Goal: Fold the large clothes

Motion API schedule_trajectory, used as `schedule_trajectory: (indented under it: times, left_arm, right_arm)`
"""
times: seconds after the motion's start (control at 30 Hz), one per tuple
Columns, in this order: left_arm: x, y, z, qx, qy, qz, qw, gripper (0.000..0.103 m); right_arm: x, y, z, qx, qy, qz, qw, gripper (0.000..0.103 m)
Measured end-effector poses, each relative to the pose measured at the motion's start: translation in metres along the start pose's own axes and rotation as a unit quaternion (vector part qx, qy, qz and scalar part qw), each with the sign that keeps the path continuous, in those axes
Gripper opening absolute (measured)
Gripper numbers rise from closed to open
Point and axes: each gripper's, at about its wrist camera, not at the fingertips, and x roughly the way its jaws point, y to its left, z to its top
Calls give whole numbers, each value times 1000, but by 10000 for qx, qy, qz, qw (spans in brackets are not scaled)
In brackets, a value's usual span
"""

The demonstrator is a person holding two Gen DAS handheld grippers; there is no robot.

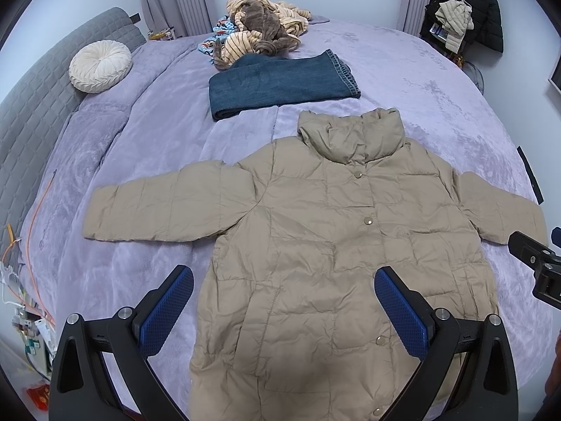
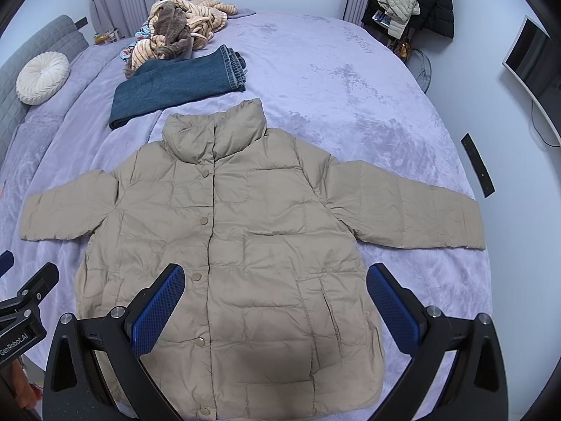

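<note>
My left gripper and right gripper both hung spread wide and empty over the hem of the tan puffer jacket. It lay flat, front up, on the bed, collar away from me, each sleeve stretched outward nearest its own-side gripper.

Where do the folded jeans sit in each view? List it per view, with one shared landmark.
Left wrist view: folded jeans lie upper centre, just beyond the jacket collar.
Right wrist view: folded jeans lie upper left, beyond the jacket collar.
Shared landmark: round white cushion, left of the jeans in both.
</note>
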Motion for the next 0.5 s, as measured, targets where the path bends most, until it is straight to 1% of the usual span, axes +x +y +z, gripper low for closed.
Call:
schedule_trajectory:
  times: [0.5]
  left_arm:
    - [0,4,-8,-13,35,-5,10000,103]
  right_arm:
    - [1,1,0,9,12,9,10000,103]
